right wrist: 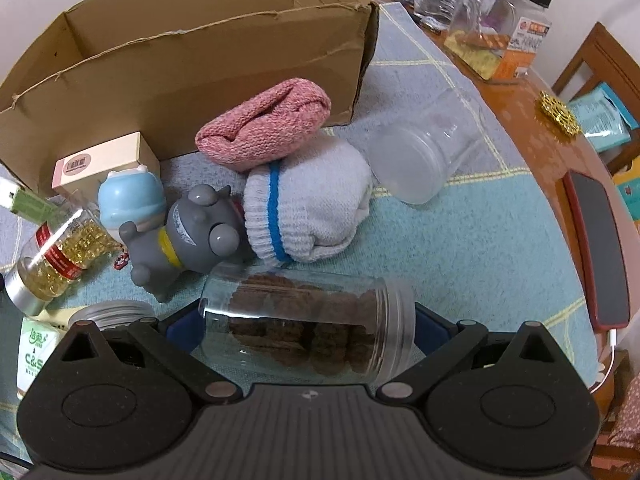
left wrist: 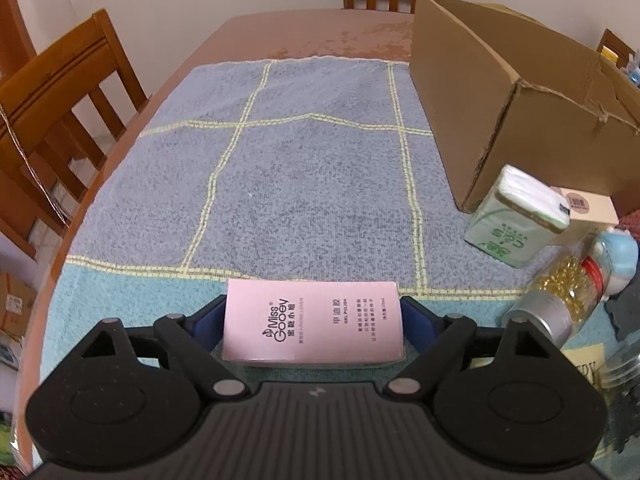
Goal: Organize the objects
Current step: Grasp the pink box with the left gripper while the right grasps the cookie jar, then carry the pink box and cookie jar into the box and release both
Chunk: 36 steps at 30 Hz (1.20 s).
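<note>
Jaws first: the left gripper [left wrist: 313, 322] has its jaws set either side of the pink box [left wrist: 312, 320], blue pads right at its short ends, though whether they press I can't tell. The right gripper [right wrist: 310, 330] has its jaws spread round the clear jar of brown biscuits [right wrist: 308, 326], lid end to the right; squeezing or only bracketing, I can't tell either.

Here's what it all turns on. Both pieces lie crosswise, long axis running left to right between the pads, flat on the blue towel [left wrist: 312, 168] at the near edge of the worktop [left wrist: 316, 32]. The big cardboard box [right wrist: 192, 48] sits at the far side, open at the top, on the right as the left hand sees it and straight ahead for the right hand. I'd guess that's where things are headed, and the right hand looks the nearer.

Now the clutter, big to small. Between the jar and the carton there's a pile: a white knitted sock with a blue stripe [right wrist: 312, 208], a pink knitted one [right wrist: 264, 124] resting on it, and an empty frosted jar [right wrist: 420, 156] on its side to the right. A grey toy figure [right wrist: 192, 232] touches the biscuit jar's near-left end, so a lift could nudge it. Left of that is a bottle of golden capsules [right wrist: 60, 256], then a green tissue pack [left wrist: 516, 220] near the carton's corner.
</note>
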Available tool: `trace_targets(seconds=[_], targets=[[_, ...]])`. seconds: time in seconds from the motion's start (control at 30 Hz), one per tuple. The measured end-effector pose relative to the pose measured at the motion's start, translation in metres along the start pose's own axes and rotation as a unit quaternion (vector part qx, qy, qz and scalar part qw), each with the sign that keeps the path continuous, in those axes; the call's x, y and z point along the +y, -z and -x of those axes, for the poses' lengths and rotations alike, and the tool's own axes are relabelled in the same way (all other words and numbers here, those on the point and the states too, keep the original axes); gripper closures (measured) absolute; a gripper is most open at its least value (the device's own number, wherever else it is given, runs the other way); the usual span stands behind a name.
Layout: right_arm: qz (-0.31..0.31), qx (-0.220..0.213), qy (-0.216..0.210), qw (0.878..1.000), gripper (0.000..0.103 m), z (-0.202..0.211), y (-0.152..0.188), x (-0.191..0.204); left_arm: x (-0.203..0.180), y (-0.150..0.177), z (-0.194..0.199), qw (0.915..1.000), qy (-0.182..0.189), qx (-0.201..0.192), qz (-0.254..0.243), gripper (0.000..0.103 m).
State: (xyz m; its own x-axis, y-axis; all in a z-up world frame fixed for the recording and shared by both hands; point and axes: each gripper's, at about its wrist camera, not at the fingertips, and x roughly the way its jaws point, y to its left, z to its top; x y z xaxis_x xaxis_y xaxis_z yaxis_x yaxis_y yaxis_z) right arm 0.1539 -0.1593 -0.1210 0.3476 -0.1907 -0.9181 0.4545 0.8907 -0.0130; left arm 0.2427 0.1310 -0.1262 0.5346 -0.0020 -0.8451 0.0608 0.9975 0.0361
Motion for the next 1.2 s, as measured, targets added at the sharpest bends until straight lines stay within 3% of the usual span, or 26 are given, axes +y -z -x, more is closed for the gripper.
trace_targets(seconds=[0.13,0.23,0.57,0.87,1.2], targets=[[-0.01,0.006,-0.005,1.0,0.002,0.0,-0.002,-0.001,0.0,-0.001,-0.001,1.0,-0.002,0.0,-0.006,0.016],[-0.006,0.012,-0.002,1.0,0.007,0.0,-0.003,0.001,0.0,-0.001,-0.002,1.0,0.001,0.001,-0.007,0.022],[0.009,0.012,-0.009,1.0,0.007,0.007,-0.007,-0.002,0.009,-0.006,0.002,0.9997,0.016,0.006,-0.015,0.023],[0.033,0.006,-0.031,0.999,0.007,0.028,-0.018,-0.013,0.014,-0.022,0.028,0.9971,0.051,0.012,-0.056,0.023],[0.067,-0.017,-0.064,0.996,0.007,0.063,-0.038,-0.017,-0.002,-0.051,0.073,0.9903,0.09,-0.01,-0.105,0.023]])
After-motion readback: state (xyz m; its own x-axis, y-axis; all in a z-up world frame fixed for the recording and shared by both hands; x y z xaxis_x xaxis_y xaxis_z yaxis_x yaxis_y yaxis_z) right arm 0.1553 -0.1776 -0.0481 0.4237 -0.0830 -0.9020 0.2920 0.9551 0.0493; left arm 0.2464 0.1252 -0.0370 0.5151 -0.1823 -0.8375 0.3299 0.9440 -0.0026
